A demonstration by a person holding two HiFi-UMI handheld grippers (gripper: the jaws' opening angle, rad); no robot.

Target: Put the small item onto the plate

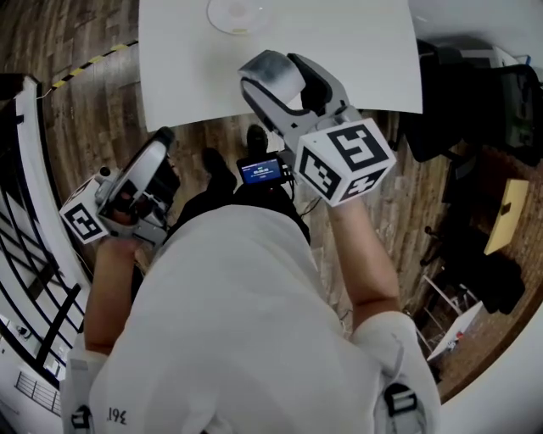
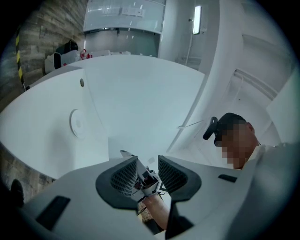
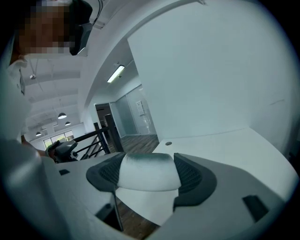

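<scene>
Plate cut off
Only the lower part of the plate [image 1: 239, 13] shows; the speck [image 1: 241, 30] on its rim is too small to identify.

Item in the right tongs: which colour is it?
The item is white, greying at top; right gripper view.

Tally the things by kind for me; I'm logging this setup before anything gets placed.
grippers: 2 (left gripper open, right gripper shut on the small item)
small item: 1
plate: 1
table: 1
total: 5
</scene>
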